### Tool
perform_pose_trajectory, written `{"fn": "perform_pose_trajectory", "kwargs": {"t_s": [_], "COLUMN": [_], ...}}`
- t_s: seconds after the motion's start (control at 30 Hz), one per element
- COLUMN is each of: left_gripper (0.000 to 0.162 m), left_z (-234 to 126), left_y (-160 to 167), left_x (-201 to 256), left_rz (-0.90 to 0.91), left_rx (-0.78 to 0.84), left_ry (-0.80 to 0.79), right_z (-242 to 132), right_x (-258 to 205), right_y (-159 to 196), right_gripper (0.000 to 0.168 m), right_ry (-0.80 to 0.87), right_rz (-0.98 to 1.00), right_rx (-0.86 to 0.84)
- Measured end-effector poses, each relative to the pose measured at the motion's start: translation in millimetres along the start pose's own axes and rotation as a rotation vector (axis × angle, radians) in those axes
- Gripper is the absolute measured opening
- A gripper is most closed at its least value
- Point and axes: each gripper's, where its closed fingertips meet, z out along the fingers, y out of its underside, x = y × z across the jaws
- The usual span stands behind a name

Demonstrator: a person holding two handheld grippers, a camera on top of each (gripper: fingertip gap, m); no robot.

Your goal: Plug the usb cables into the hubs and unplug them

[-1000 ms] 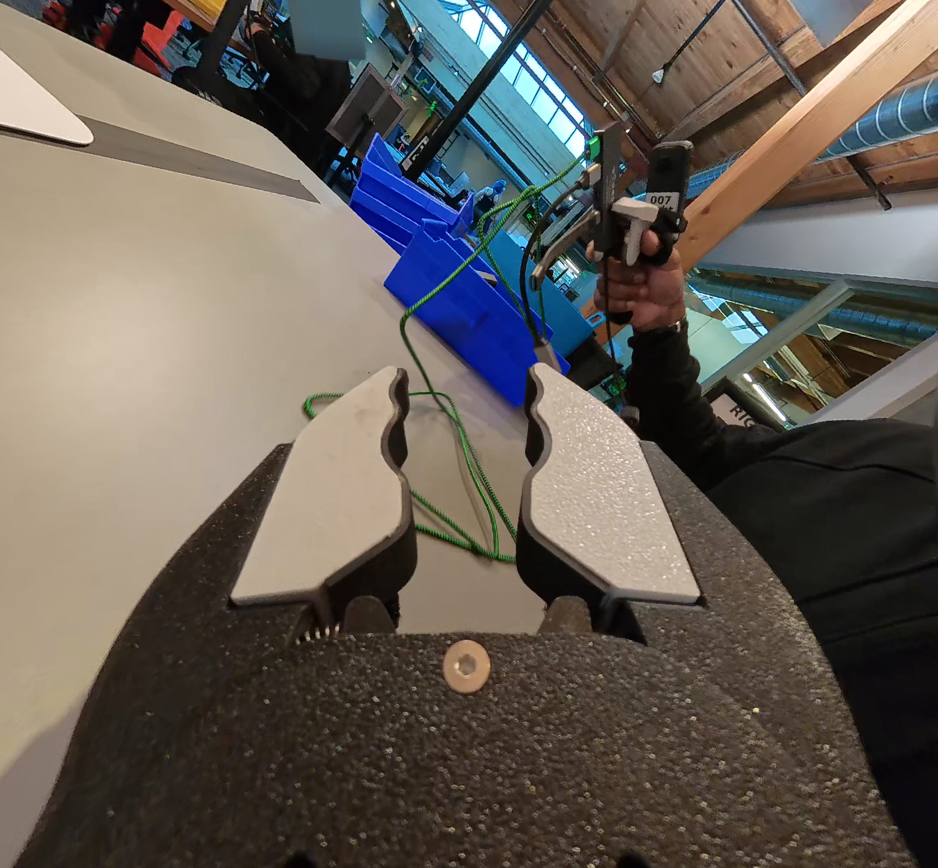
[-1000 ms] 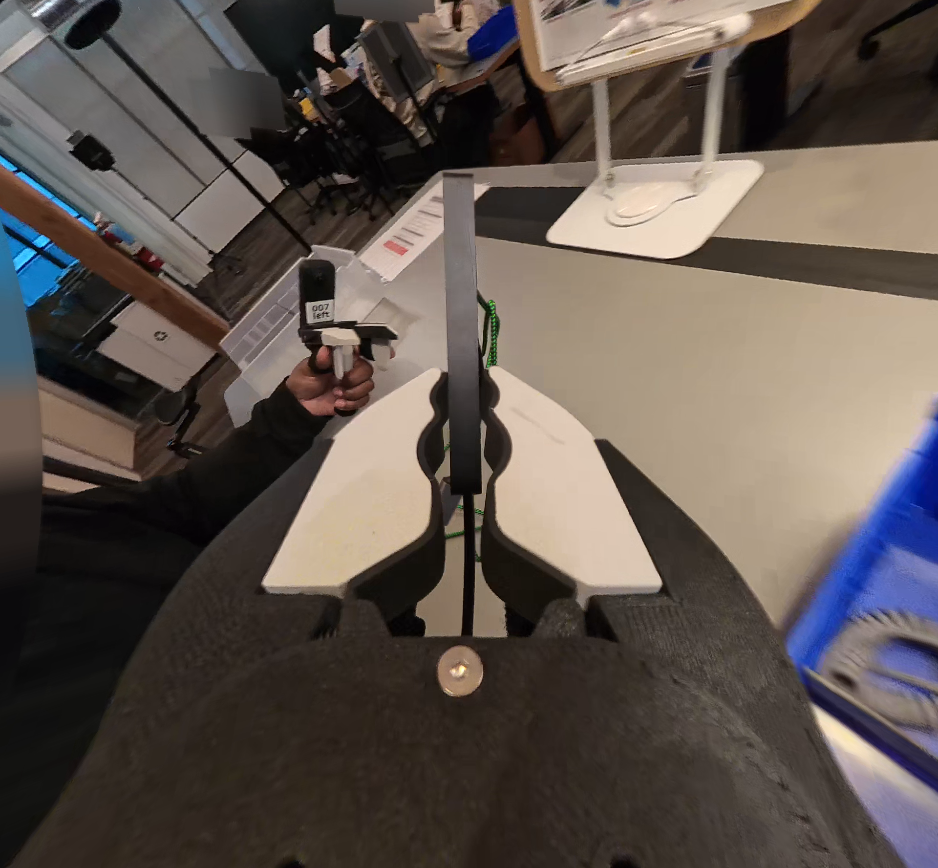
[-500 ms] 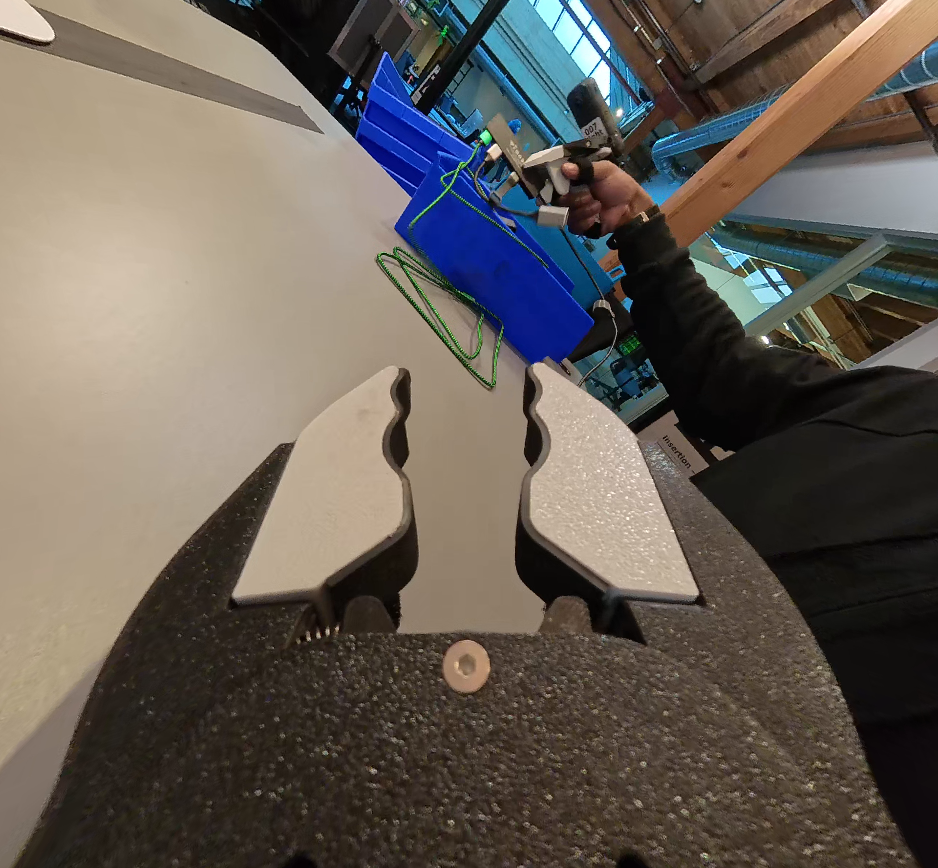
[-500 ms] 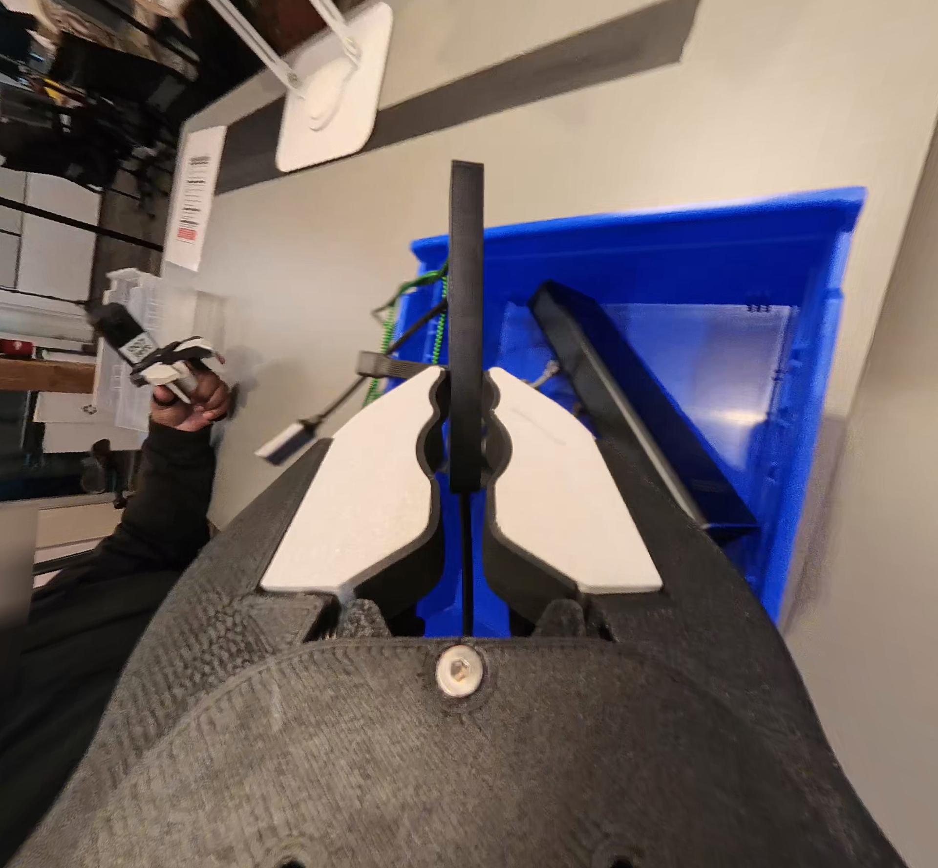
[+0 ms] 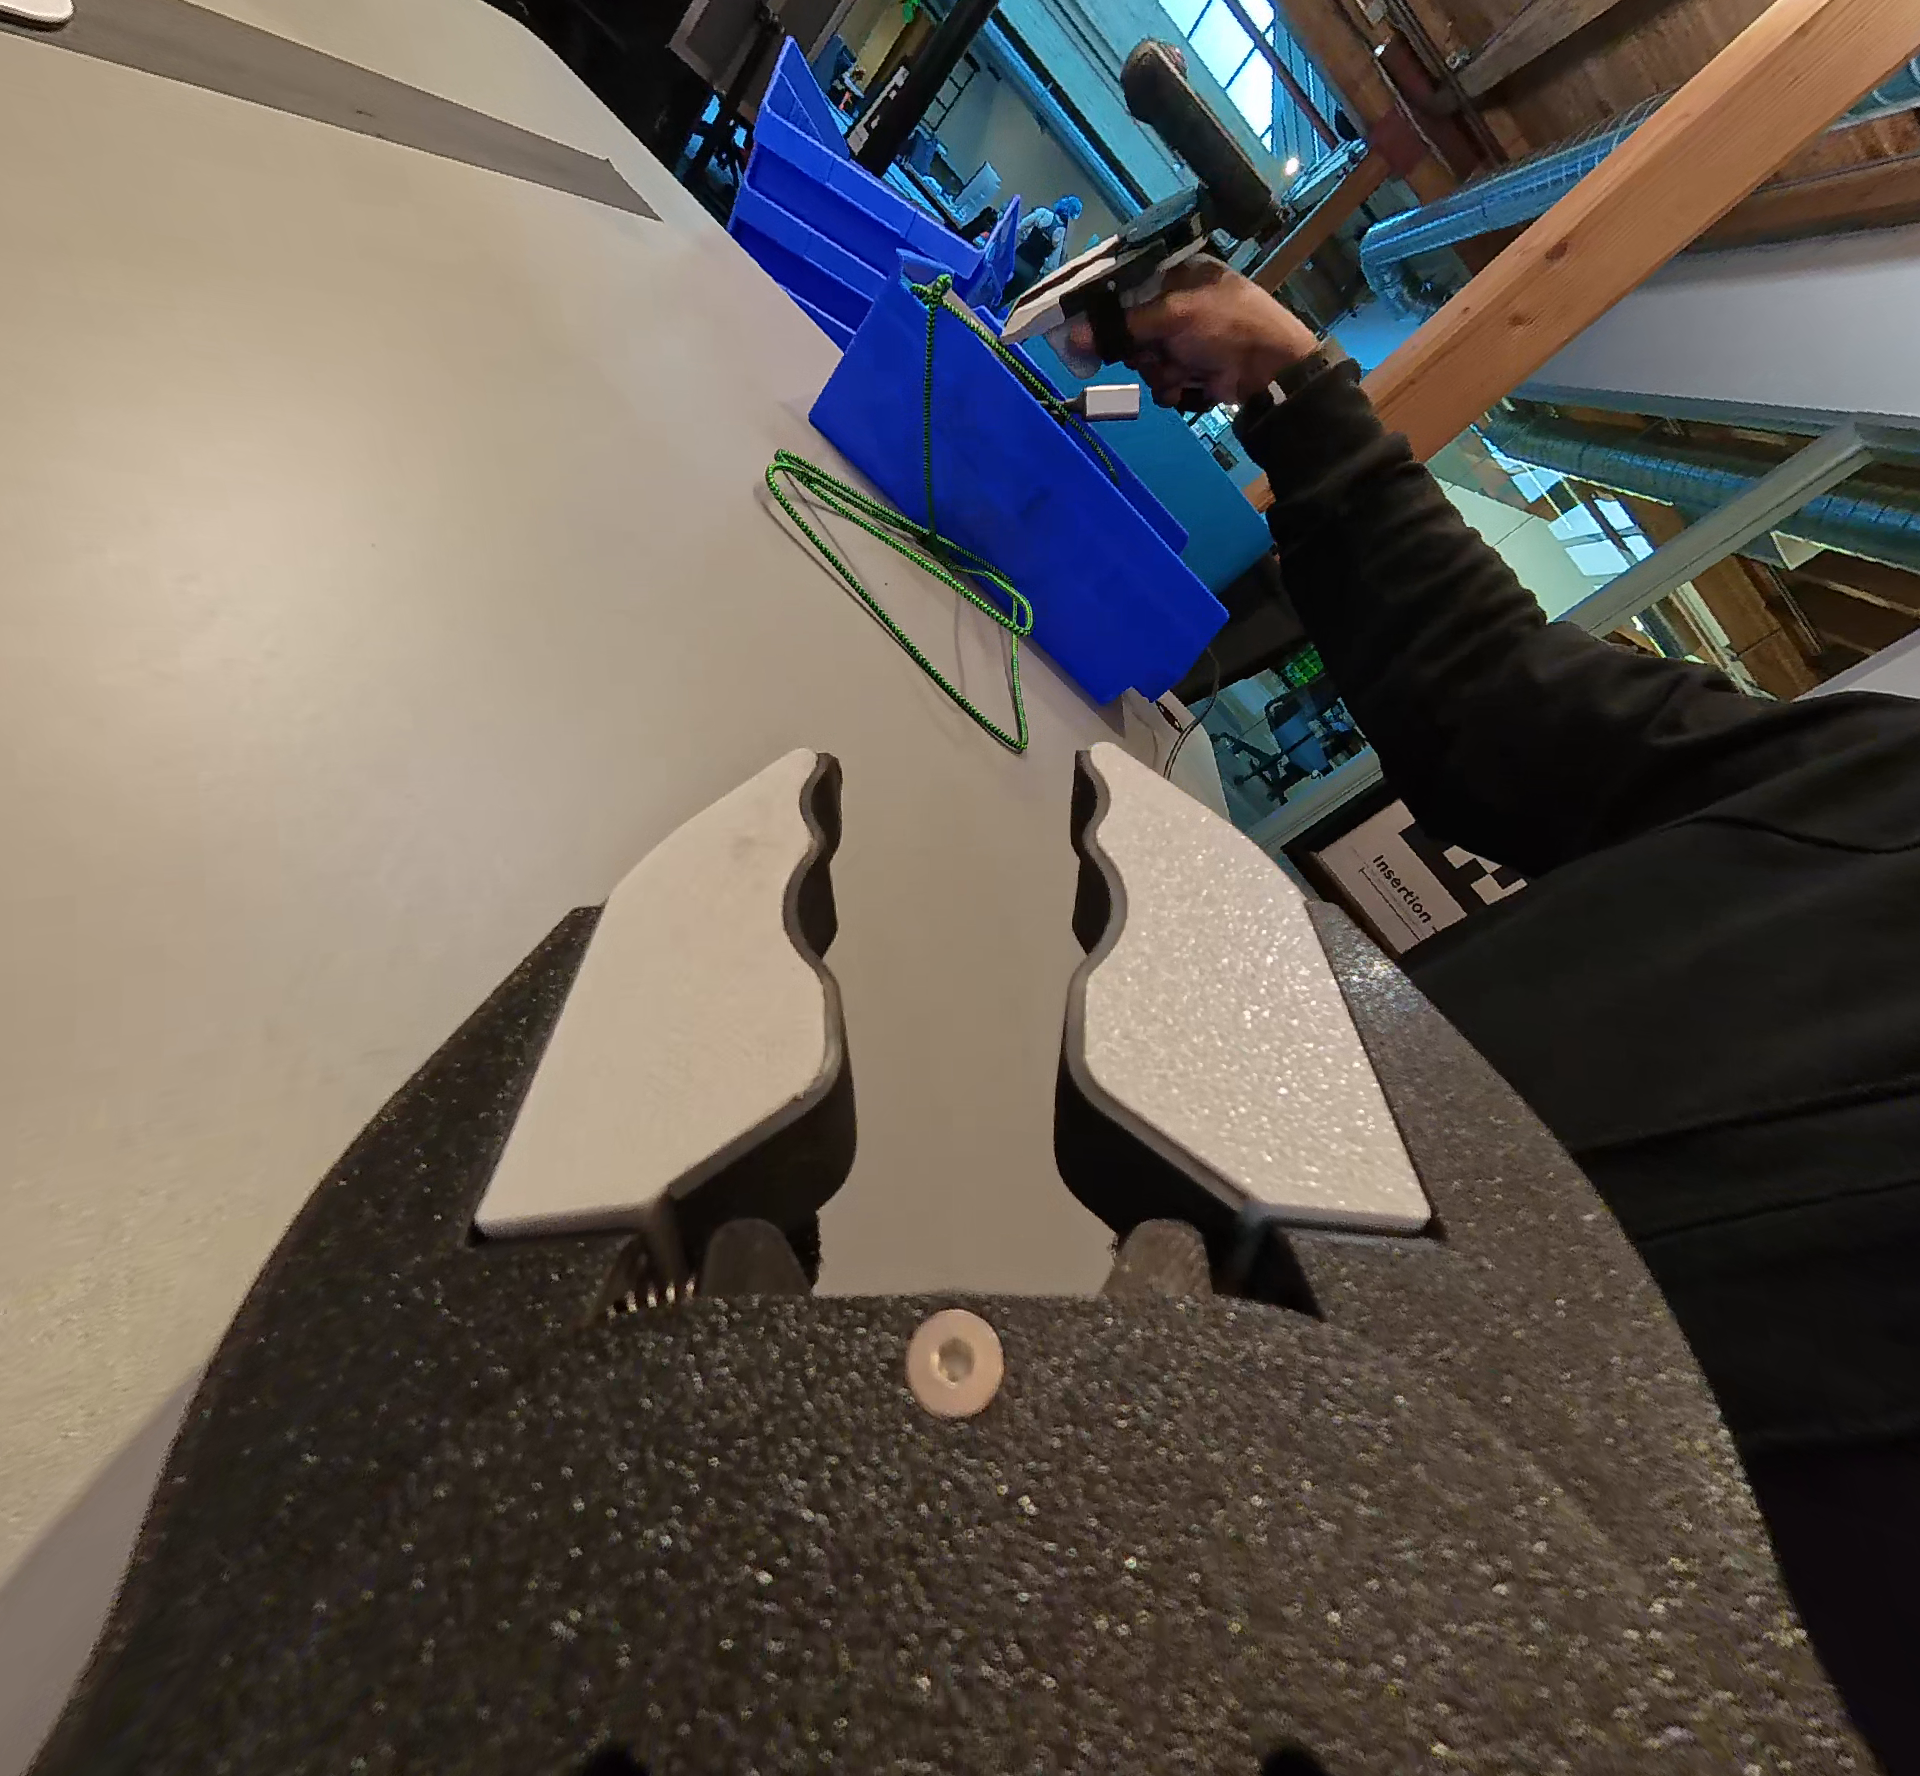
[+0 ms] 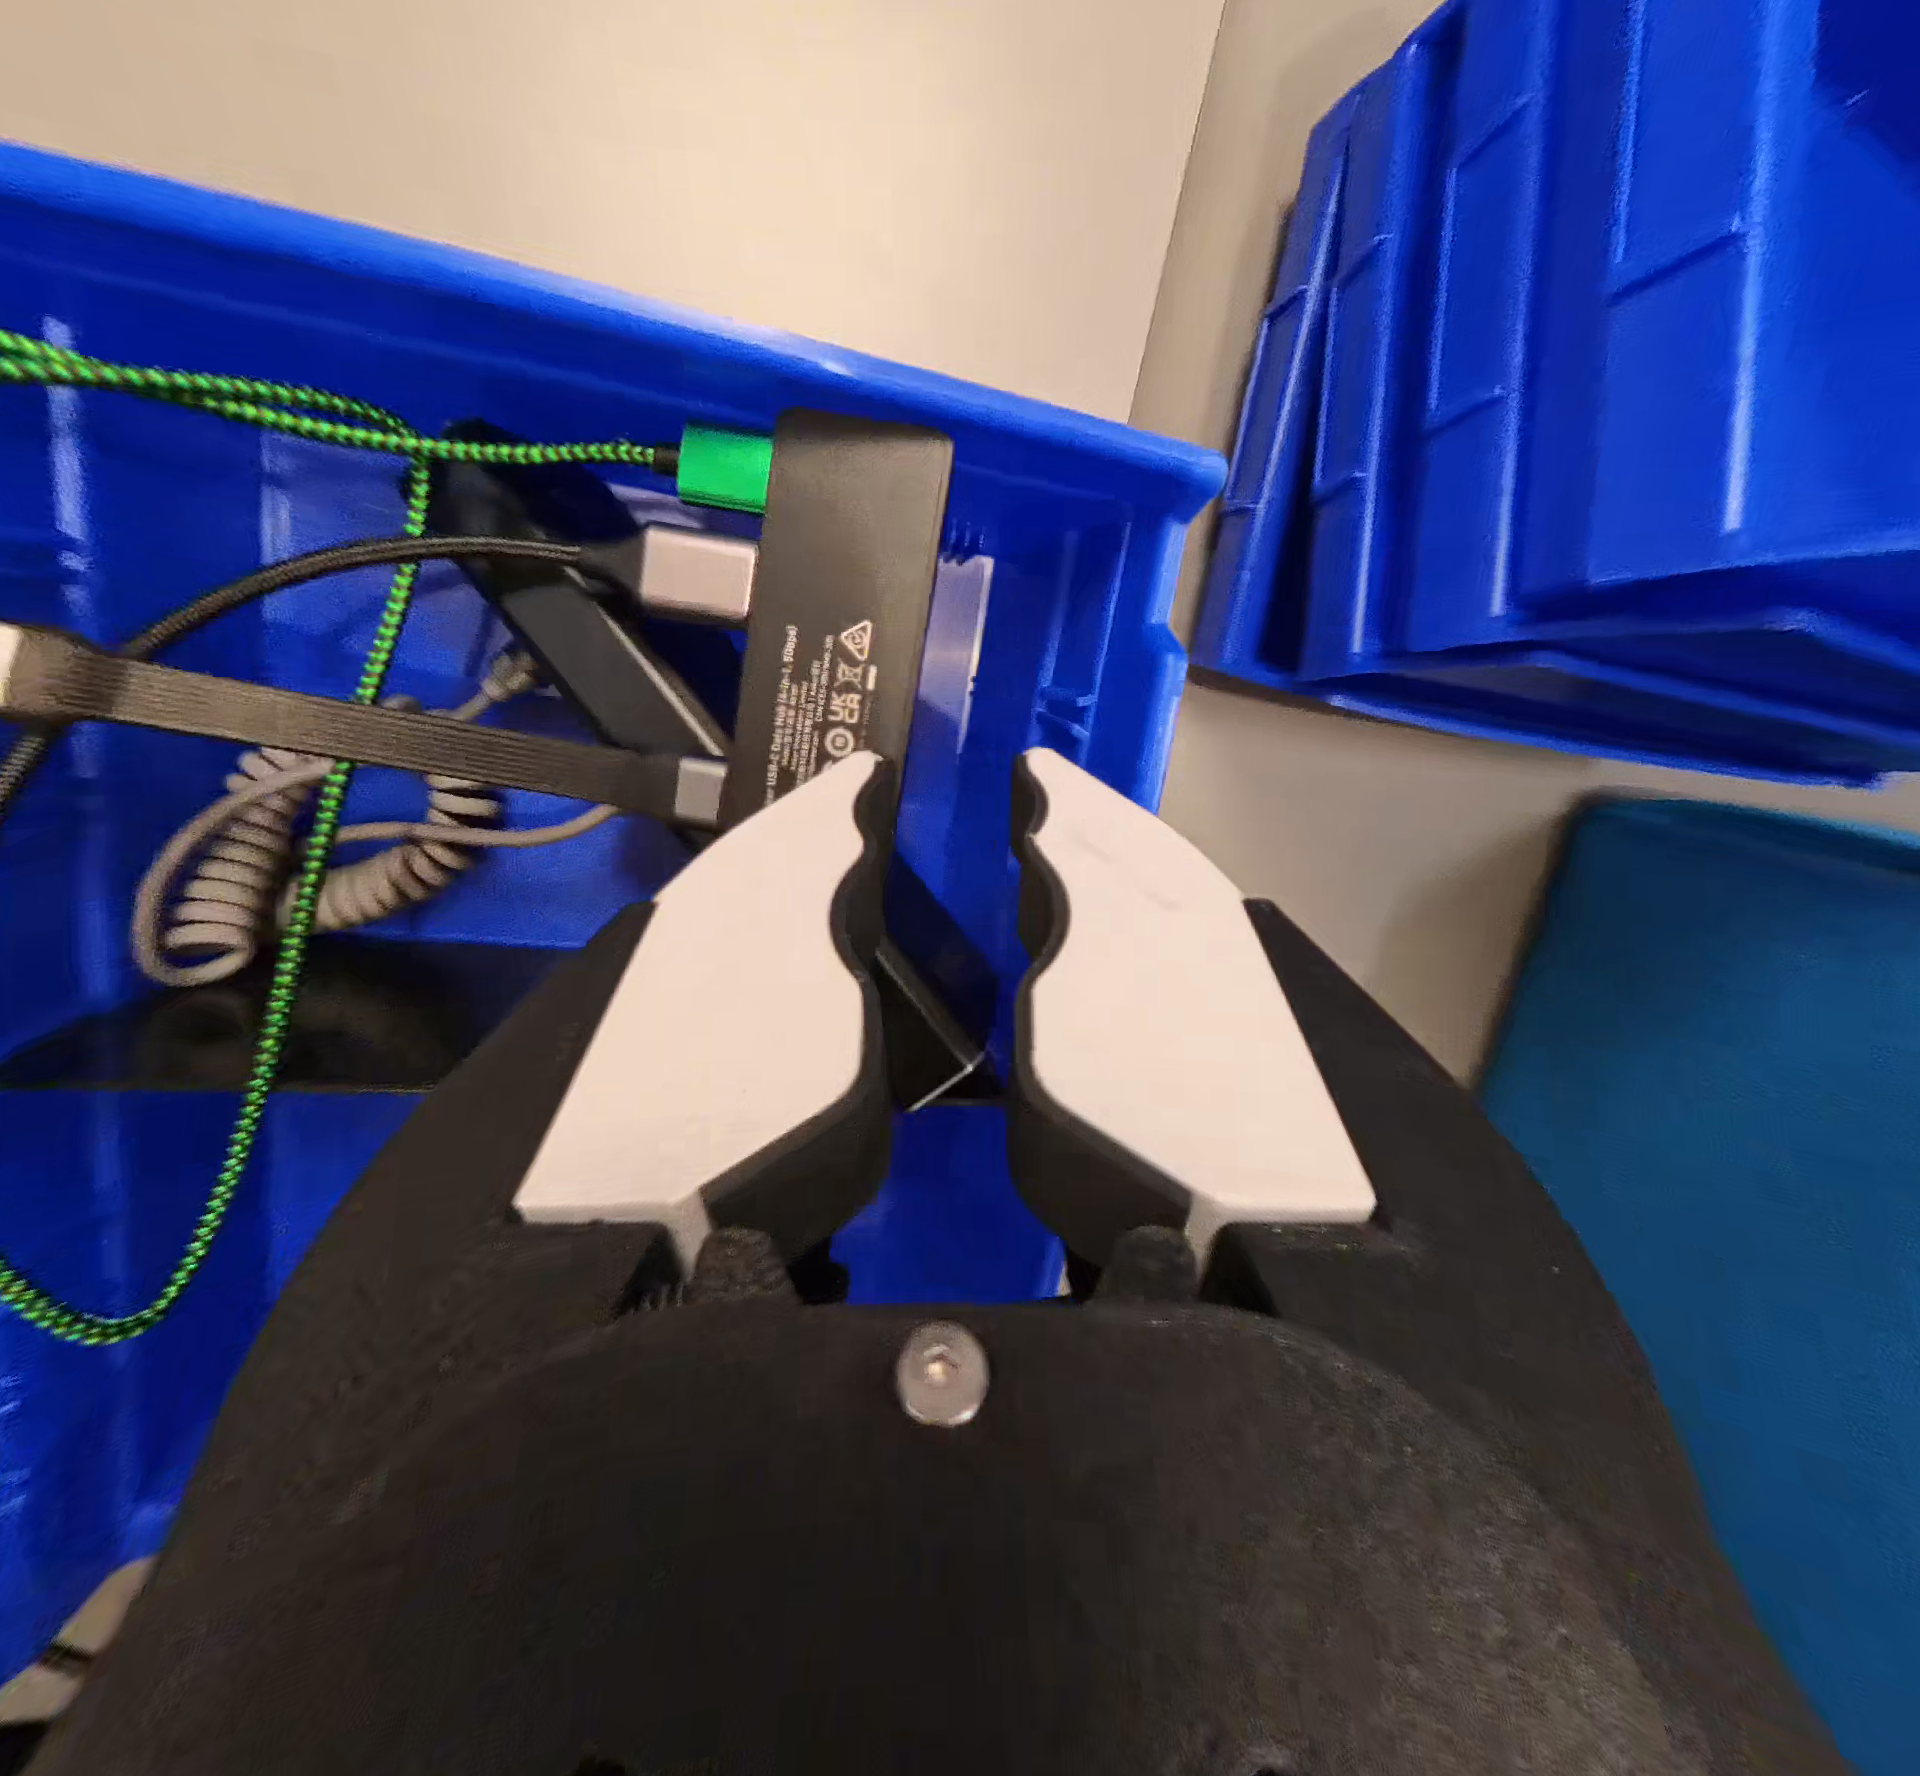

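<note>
My right gripper [image 6: 948, 770] is open over a blue bin [image 6: 623, 313]. A black USB hub [image 6: 842, 583] stands tilted just ahead of it, its lower end against the left finger [image 6: 748, 978] and no longer clamped. Three cables are plugged into the hub's left side: a green braided cable [image 6: 208, 376], a round black one [image 6: 312, 573] and a flat black one [image 6: 364, 729]. My left gripper [image 5: 951, 770] is open and empty above the grey table [image 5: 364, 479]. In the left wrist view the right gripper [image 5: 1091, 292] is far off over the bin [image 5: 997, 500].
A second black hub [image 6: 613, 656] and a grey coiled cable [image 6: 239, 874] lie in the bin. Loops of green cable [image 5: 904, 563] lie on the table beside it. Stacked blue bins [image 6: 1662, 376] stand to the right, with a teal surface [image 6: 1714, 1103] below them. The gap from one gripper's tips to the other's is roughly 55 cm.
My right gripper has swung down over the blue bin and opened, letting go of the hub. My left gripper stays open with little movement. The green cable now drapes over the bin's edge.
</note>
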Motion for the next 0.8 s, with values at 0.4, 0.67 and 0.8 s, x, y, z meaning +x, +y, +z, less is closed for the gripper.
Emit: {"fn": "perform_pose_trajectory", "kwargs": {"t_s": [0.4,0.67,0.8], "left_gripper": [0.042,0.042,0.042], "left_z": [4.4,9.5,10.7], "left_y": [2.2,11.6,16.1], "left_x": [0.9,1.8,-1.1], "left_rz": [0.005,0.036,0.04], "left_rx": [-0.024,-0.065,-0.082], "left_ry": [-0.022,-0.042,-0.057], "right_z": [-102.5,-50.7,-12.9], "right_x": [-152.9,-295.3,-308.3], "right_y": [-9.5,53.9,76.5], "right_gripper": [0.042,0.089,0.096], "right_ry": [-0.029,-0.305,-0.37], "right_rz": [-0.758,-1.271,-1.325], "right_rx": [0.268,-0.027,-0.174]}}
